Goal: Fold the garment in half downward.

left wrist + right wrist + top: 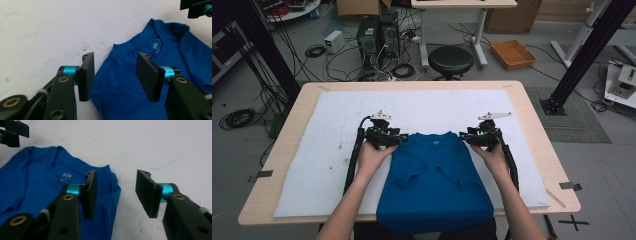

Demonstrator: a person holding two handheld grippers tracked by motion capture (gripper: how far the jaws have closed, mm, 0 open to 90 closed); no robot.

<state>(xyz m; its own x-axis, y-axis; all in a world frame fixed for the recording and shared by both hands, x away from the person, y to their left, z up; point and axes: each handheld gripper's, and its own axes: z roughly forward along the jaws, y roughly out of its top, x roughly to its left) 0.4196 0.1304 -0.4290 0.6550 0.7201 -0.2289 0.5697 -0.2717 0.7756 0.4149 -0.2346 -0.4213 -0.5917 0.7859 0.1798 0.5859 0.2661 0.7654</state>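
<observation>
Both grippers, left (398, 138) and right (468, 136), gape at the blue shirt's (434, 182) shoulders; we risk pinching only one layer.

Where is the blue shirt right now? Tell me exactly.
In the high view the blue shirt lies on the white mat at the table's near middle, hem over the near edge, with the left gripper and right gripper at its shoulders.
</observation>
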